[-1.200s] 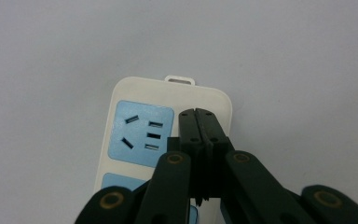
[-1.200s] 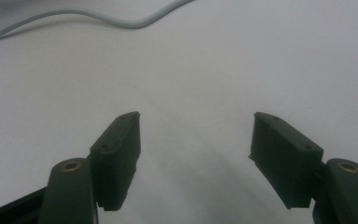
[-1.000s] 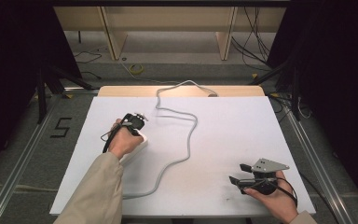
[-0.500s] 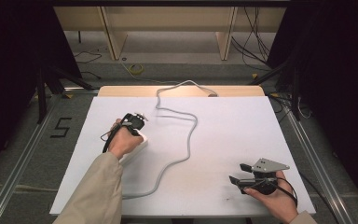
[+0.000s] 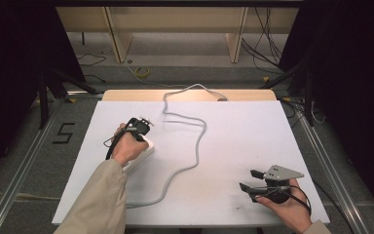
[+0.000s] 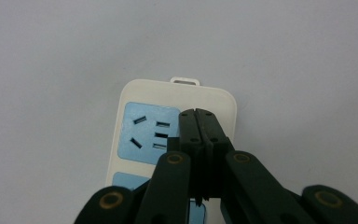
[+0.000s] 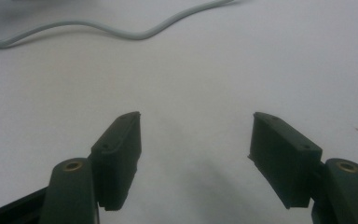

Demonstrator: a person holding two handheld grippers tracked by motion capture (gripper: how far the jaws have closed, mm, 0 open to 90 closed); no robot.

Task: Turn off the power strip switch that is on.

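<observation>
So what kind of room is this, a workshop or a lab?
Most likely a lab set up for recording handwork. A white table stands between black curtains, with metal rails and loose cables on the floor. A person holds the left gripper over a power strip.

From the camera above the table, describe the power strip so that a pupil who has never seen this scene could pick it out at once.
Start at the white table and go to its left half, where the left gripper, jaws closed, hovers over a flat cream power strip. Its socket panels are pale blue, and a grey cable winds from it across the table. Nothing else on the table is cream and boxy.
</observation>
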